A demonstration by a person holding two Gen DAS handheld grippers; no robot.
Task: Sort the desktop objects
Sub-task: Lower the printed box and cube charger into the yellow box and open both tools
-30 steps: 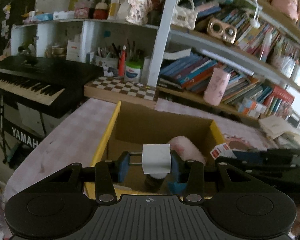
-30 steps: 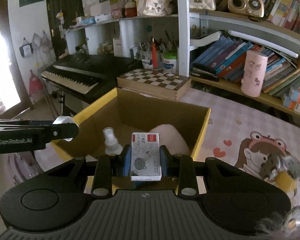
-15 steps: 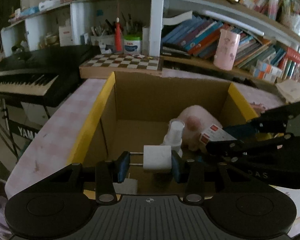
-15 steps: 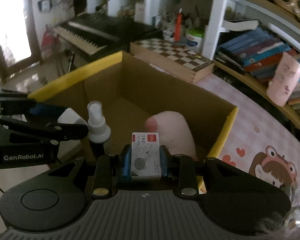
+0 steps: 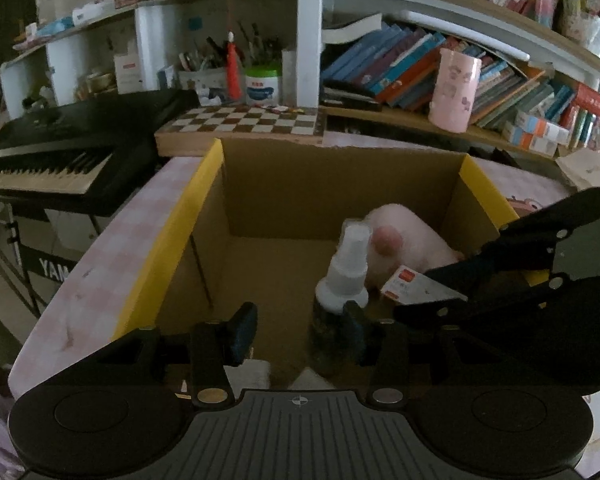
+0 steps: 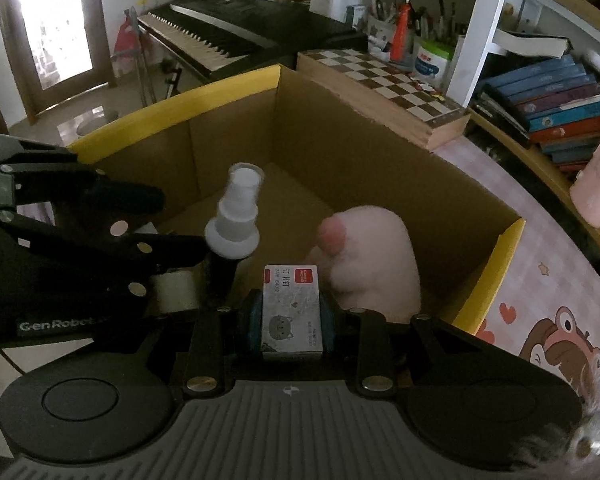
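A yellow-rimmed cardboard box (image 5: pixel 172 232) (image 6: pixel 172 108) sits on the desk. Inside stand a spray bottle with a white cap (image 5: pixel 346 268) (image 6: pixel 236 212) and a pink plush toy (image 5: pixel 404 244) (image 6: pixel 372 256). My left gripper (image 5: pixel 298 328) is open and empty, low inside the box; a white block (image 5: pixel 256 372) lies beneath it and also shows in the right wrist view (image 6: pixel 176 290). My right gripper (image 6: pixel 290 316) is shut on a small box of staples (image 6: pixel 291 314) (image 5: pixel 410 286), held inside the box beside the plush toy.
A chessboard box (image 5: pixel 240 126) (image 6: pixel 384 92) lies behind the cardboard box. A keyboard (image 5: pixel 60 156) (image 6: pixel 228 32) stands to the left. A pink cup (image 5: pixel 454 90) and shelves of books (image 5: pixel 400 64) are at the back. A pink checked desk mat (image 5: pixel 112 248) covers the desk.
My left gripper has opened and let go of the white block, which now lies on the box floor. Both grippers have moved lower into the box.
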